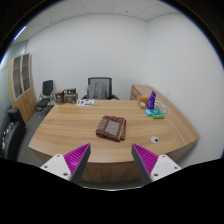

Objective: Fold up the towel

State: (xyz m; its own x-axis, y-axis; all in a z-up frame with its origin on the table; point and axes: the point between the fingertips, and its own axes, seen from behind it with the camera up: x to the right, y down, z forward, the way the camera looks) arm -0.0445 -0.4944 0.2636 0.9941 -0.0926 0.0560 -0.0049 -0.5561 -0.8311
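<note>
A brown and reddish folded towel (111, 127) lies near the middle of a large wooden table (70, 125). My gripper (111, 158) is held back from the table's near edge, well short of the towel. Its two fingers (72, 157) with magenta pads stand wide apart and hold nothing. The towel is beyond the fingers, roughly in line with the gap between them.
A purple bottle-like object (151, 100) and a small teal item (155, 113) stand at the table's far right. Papers (86, 102) lie at the far edge. Office chairs (99, 88) stand behind the table, a wooden cabinet (21, 75) at the left wall.
</note>
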